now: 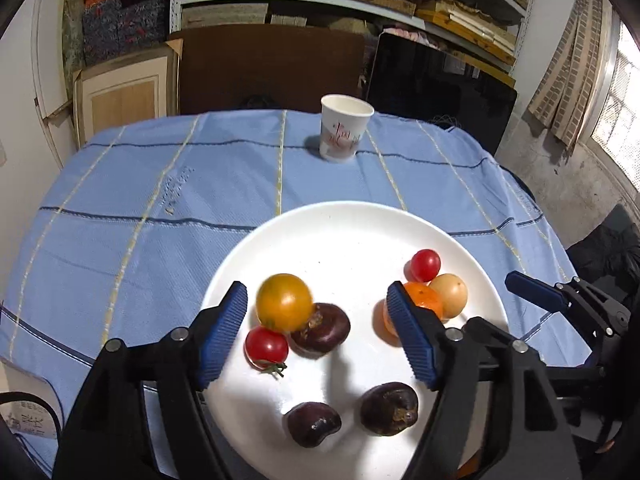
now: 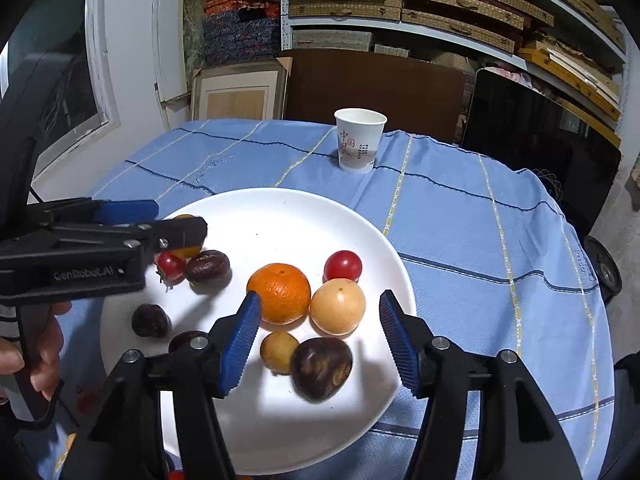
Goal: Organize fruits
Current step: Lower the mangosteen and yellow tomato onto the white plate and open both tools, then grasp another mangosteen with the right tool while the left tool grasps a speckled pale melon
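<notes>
While both grippers hover over white plate (image 2: 360,216) on blue tablecloth (image 2: 460,220): left gripper (image 1: 316,316) jaws apart, empty; right gripper (image 2: 316,320) jaws apart, empty; fruits (image 2: 279,293) lie loose on plate.

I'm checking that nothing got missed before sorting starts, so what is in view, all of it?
plate: 1, white, near side of the table
mandarin: 1, orange, plate centre-right
cherry tomatoes: 2, red, one in each cluster
yellow tomato: 1, left cluster
pale round fruit: 1, yellow-orange, touching the mandarin
small fruit: 1, yellow, near edge
water chestnuts: 4, dark brown, spread over the plate
paper cup: 1, white with red print, far side
tablecloth: 1, blue, striped
shelves: stacked boxes, behind
left tongs: open, over left cluster
right tongs: open, over right cluster
hand: 1, holding the left tongs
</notes>
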The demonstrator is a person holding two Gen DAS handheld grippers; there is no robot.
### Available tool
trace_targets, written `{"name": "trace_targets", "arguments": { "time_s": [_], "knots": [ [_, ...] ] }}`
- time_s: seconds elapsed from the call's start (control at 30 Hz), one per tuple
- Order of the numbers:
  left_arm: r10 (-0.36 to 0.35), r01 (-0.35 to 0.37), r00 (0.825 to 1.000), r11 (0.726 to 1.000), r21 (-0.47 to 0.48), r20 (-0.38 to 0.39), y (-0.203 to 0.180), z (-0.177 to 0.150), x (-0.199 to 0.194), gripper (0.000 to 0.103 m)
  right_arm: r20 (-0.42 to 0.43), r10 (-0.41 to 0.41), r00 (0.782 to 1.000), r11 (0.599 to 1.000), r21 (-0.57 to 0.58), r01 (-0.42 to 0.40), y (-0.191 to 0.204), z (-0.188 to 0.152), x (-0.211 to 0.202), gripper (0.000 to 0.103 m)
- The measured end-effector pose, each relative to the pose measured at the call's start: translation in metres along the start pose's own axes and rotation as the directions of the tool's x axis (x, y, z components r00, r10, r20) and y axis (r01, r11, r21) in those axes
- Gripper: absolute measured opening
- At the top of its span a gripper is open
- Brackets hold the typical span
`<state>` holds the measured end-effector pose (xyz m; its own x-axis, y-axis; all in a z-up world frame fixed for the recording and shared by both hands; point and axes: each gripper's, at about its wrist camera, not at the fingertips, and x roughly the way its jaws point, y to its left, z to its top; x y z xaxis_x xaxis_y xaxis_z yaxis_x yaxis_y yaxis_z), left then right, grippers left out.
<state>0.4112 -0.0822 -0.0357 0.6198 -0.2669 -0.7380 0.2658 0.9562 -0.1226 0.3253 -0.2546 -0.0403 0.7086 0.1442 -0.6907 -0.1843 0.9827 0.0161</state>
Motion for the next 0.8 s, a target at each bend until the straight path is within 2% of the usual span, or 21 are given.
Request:
{"name": "trace_targets", "arguments": {
  "time_s": [0.1,0.2,0.4,0.47,0.6,0.8],
  "knots": [
    [-0.007,0.008,1.000,0.999,-0.036,0.019,0.007,-0.004,-0.022,0.076,0.006,0.010,1.000,1.000,0.015,-0.010,-0.004,-0.003,-0.018,0.062],
    [-0.013,0.014,0.999,0.999,-0.033,0.039,0.010,-0.017,-0.048,0.081,0.008,0.006,1.000,1.000,0.017,-0.006,-0.005,-0.016,-0.042,0.062],
    [-0.068,0.068,0.997,0.998,0.018,0.027,0.003,-0.077,-0.103,0.083,-0.003,-0.021,1.000,1.000,-0.013,0.021,0.001,-0.071,-0.083,0.062],
    [-0.071,0.070,0.997,0.997,0.035,0.028,-0.001,-0.101,-0.119,0.090,-0.018,-0.050,0.999,0.999,-0.018,0.050,0.003,-0.091,-0.087,0.062],
    [-0.076,0.076,0.997,0.996,0.047,0.009,-0.005,-0.148,-0.136,0.090,-0.073,-0.086,0.994,0.996,0.006,0.086,-0.003,-0.116,-0.075,0.062],
    [-0.024,0.028,0.999,0.996,0.090,-0.046,-0.007,-0.196,-0.136,0.090,-0.108,-0.054,0.993,0.998,-0.025,0.052,0.006,-0.120,-0.054,0.060]
  ]
}}
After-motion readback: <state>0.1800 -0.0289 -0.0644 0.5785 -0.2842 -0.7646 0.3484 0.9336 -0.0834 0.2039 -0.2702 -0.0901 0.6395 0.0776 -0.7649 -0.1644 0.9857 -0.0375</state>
